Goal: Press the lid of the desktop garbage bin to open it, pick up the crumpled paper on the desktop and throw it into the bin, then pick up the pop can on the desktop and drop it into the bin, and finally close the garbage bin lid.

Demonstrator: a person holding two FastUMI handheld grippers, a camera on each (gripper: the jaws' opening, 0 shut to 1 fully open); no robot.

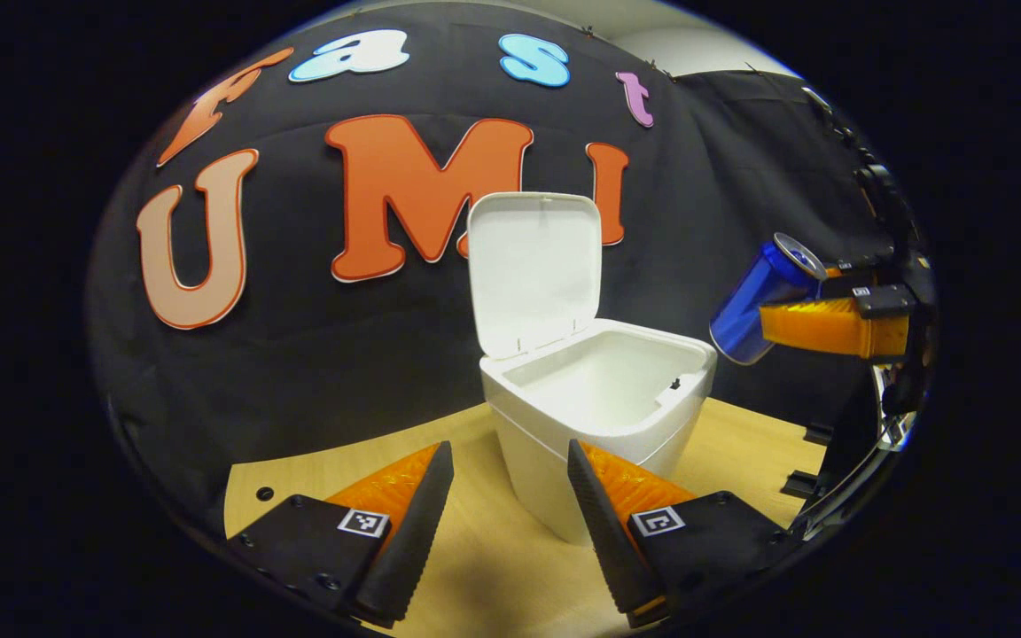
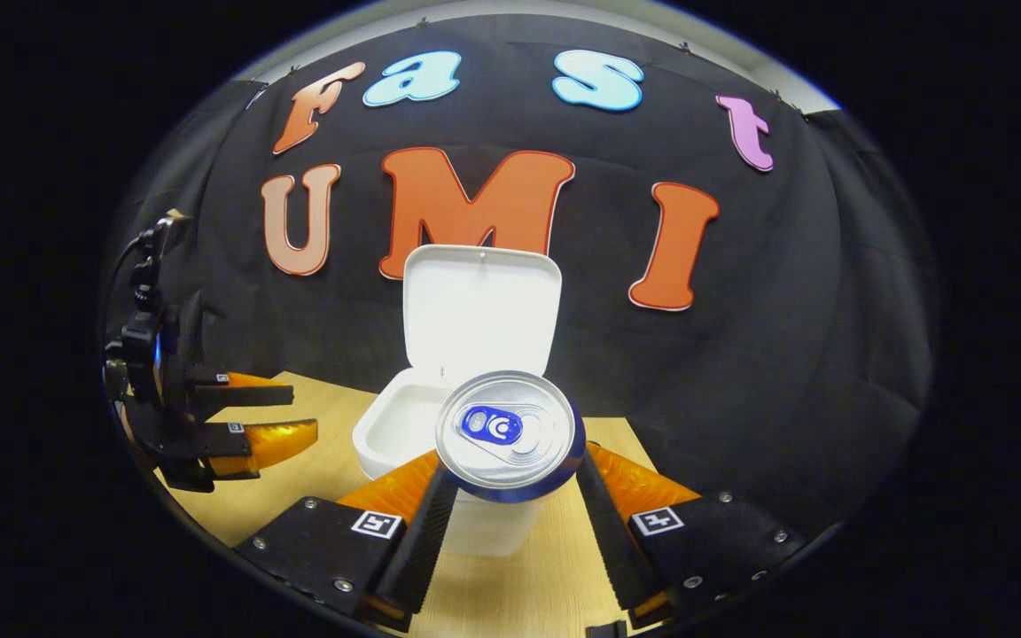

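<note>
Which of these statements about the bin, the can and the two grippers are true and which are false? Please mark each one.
1. The bin lid stands open. True.
2. The blue can lies on the desktop. False: the right gripper holds it in the air near the bin.
3. The left gripper holds crumpled paper. False: its fingers are apart with nothing between them.
4. The can's top faces the right gripper's camera. True.
5. The bin stands on a wooden desktop. True.

Glossy metal pop can, seemingly matt plastic bin, wood-grain desktop
</note>
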